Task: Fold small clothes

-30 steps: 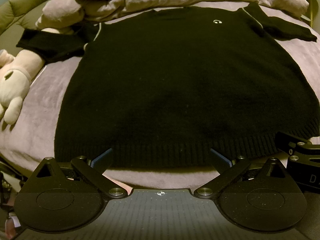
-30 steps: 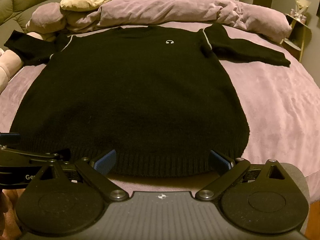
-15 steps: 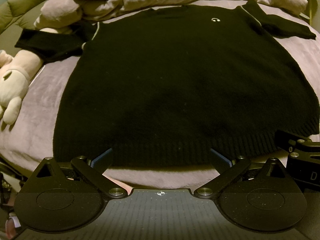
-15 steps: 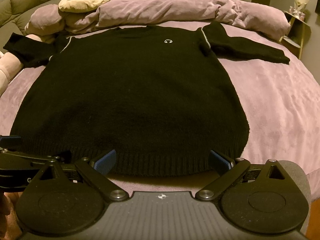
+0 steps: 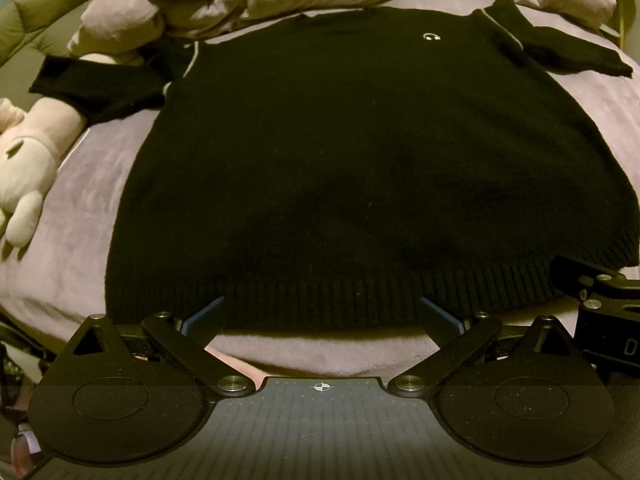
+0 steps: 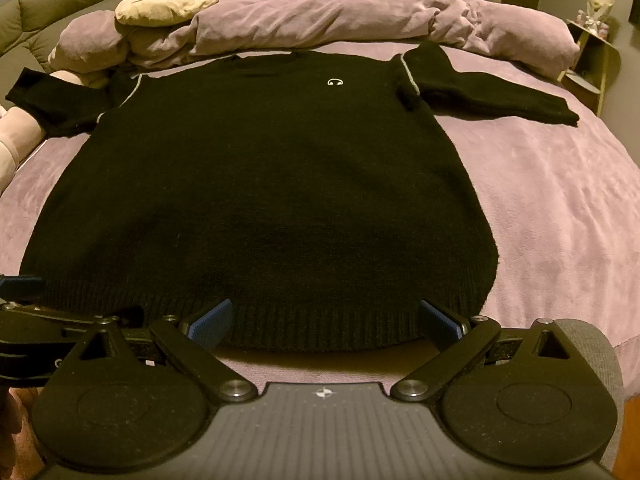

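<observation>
A black knit sweater (image 5: 340, 168) lies flat and face up on the purple bed, both sleeves spread out, a small white logo (image 5: 431, 37) on the chest. It also shows in the right wrist view (image 6: 264, 200). My left gripper (image 5: 322, 314) is open and empty, its blue-padded fingers at the ribbed hem near the sweater's left half. My right gripper (image 6: 326, 320) is open and empty at the hem near the right half. Each gripper shows at the edge of the other's view.
A bunched purple duvet (image 6: 340, 16) and a cream face cushion (image 6: 168, 0) lie past the collar. A plush toy (image 5: 28, 164) lies left of the sweater. A small shelf (image 6: 592, 60) stands at the far right. Bare purple bedsheet (image 6: 560, 208) spreads to the right.
Both grippers have edged slightly forward toward the sweater's hem and stay open. The sweater has not moved.
</observation>
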A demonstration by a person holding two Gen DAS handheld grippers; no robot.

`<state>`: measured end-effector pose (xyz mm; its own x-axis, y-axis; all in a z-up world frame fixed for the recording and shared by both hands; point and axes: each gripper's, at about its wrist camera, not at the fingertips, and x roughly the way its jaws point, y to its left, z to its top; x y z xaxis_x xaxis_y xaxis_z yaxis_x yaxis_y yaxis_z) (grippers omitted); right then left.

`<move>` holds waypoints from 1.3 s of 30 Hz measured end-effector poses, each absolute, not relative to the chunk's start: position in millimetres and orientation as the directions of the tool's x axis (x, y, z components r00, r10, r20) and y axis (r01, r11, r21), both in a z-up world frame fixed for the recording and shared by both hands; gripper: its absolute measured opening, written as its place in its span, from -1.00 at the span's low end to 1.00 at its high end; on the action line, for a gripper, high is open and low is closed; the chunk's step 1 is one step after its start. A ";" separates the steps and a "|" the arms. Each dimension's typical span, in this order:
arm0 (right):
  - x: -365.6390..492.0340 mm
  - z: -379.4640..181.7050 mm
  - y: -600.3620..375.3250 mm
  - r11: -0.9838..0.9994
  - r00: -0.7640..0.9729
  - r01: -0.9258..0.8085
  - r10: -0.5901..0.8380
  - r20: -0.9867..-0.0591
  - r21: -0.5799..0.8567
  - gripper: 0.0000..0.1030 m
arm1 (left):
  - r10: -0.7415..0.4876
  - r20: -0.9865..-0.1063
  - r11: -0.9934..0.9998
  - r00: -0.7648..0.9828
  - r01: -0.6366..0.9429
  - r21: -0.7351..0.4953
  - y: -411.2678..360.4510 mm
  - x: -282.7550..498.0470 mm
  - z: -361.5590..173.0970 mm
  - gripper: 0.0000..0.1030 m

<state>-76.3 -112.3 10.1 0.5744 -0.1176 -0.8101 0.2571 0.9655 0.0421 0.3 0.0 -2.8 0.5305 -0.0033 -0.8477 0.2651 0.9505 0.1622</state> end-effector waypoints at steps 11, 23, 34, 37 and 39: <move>-76.9 10.4 -113.2 0.964 0.575 0.261 -0.120 -0.809 0.043 0.92 | -0.006 -0.851 0.950 0.525 0.268 0.158 0.4 0.6 -4.0 1.00; -77.7 10.5 -111.4 0.965 0.575 0.258 -0.119 -0.810 0.041 0.92 | -0.005 -0.854 0.952 0.521 0.263 0.154 1.8 2.8 -4.4 1.00; -75.8 10.3 -109.7 0.967 0.573 0.251 -0.115 -0.811 0.040 0.92 | -0.006 -0.861 0.954 0.508 0.260 0.147 4.1 3.8 -7.7 1.00; -74.5 10.0 -110.9 0.968 0.573 0.248 -0.112 -0.811 0.042 0.92 | -0.007 -0.862 0.955 0.506 0.259 0.145 4.5 4.9 -8.0 1.00; -74.5 9.8 -111.1 0.968 0.573 0.248 -0.112 -0.812 0.042 0.92 | -0.006 -0.863 0.955 0.506 0.259 0.145 4.6 4.8 -8.1 1.00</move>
